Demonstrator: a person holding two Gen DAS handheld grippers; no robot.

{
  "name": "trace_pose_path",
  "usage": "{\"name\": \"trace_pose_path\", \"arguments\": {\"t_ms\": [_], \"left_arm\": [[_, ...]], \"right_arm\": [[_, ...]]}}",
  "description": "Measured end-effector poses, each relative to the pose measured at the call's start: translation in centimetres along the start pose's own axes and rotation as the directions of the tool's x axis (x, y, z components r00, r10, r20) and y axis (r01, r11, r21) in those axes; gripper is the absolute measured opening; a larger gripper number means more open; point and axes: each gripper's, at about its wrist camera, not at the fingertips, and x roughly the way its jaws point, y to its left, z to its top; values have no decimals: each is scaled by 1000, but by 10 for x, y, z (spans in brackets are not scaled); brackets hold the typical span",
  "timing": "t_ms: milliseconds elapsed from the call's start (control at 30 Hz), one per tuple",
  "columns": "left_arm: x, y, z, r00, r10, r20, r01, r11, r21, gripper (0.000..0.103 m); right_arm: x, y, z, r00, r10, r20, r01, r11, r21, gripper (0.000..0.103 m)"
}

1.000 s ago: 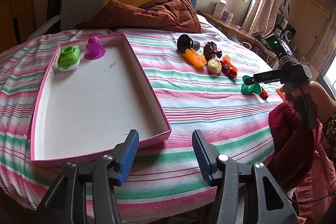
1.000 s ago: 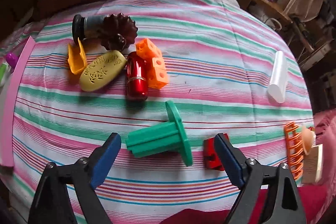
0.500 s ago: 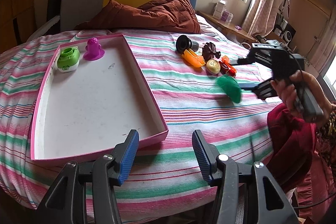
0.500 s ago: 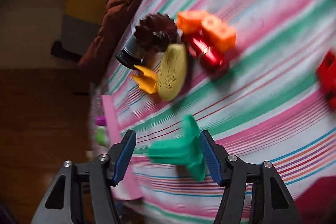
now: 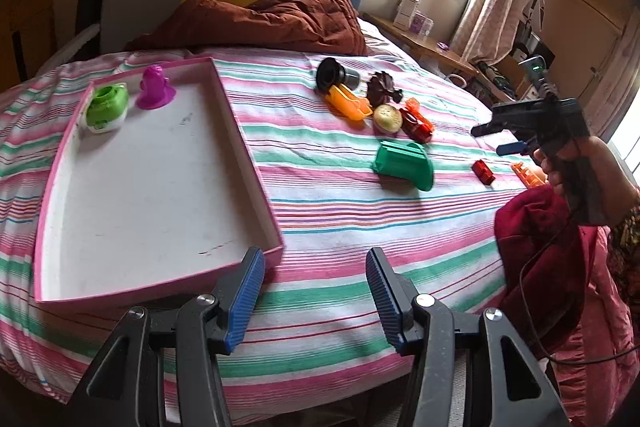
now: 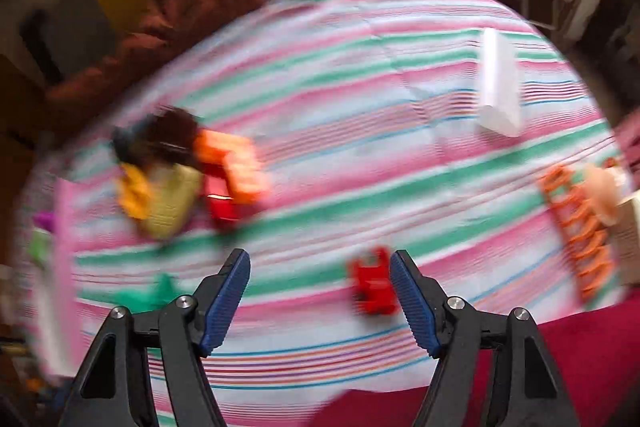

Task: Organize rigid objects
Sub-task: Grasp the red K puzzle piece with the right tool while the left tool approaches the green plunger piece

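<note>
Left wrist view: the left tongs hang open and empty by the pink tray, which holds only a green toy and a purple figure. The green spool lies loose on the bed and could roll.

Right wrist view: blurred, the right tongs are opening, empty; a hasty grab could knock the red block aside.

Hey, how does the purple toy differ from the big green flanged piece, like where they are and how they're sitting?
The purple toy stands upright; the green flanged piece lies on its side.
The purple toy sits inside the pink tray, at its far end; the green flanged piece rests on the striped bedspread, outside the tray.
The green flanged piece looks larger than the purple toy.
Both are single-colour pieces with a flared base, and neither is in a gripper.
</note>
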Motion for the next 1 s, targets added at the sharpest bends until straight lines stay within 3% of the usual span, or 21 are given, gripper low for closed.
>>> {"name": "trace_pose_path", "arguments": {"t_ms": [67,200,267,400,567,700,833,1000], "left_arm": [[-1,-5,1,1000,-3,1,3,1000,9,53],[-2,-13,2,1000,-4,3,4,1000,26,53],[-1,-14,3,1000,-6,0,6,1000,25,53],[4,-18,9,1000,-22,-16,22,1000,7,53],[12,-37,24,998,-50,-27,50,999,11,53],[29,-54,38,994,-90,-57,91,996,3,54],[64,-58,53,977,-174,-126,157,979,-134,54],[113,-51,64,929,-323,-182,233,891,-389,54]], "right_arm": [[17,-11,3,997,-32,-72,34,999,30,72],[48,-21,0,983,-24,-183,36,997,64,59],[47,-20,2,986,-30,-164,40,997,60,55],[49,-11,3,991,-14,-135,17,1000,18,33],[49,2,-2,998,26,-61,-27,999,-23,33],[47,14,-5,993,116,-26,-118,991,-59,33],[46,29,-7,982,190,-18,-191,978,-87,33],[39,15,0,974,225,21,-223,974,-45,33]]}}
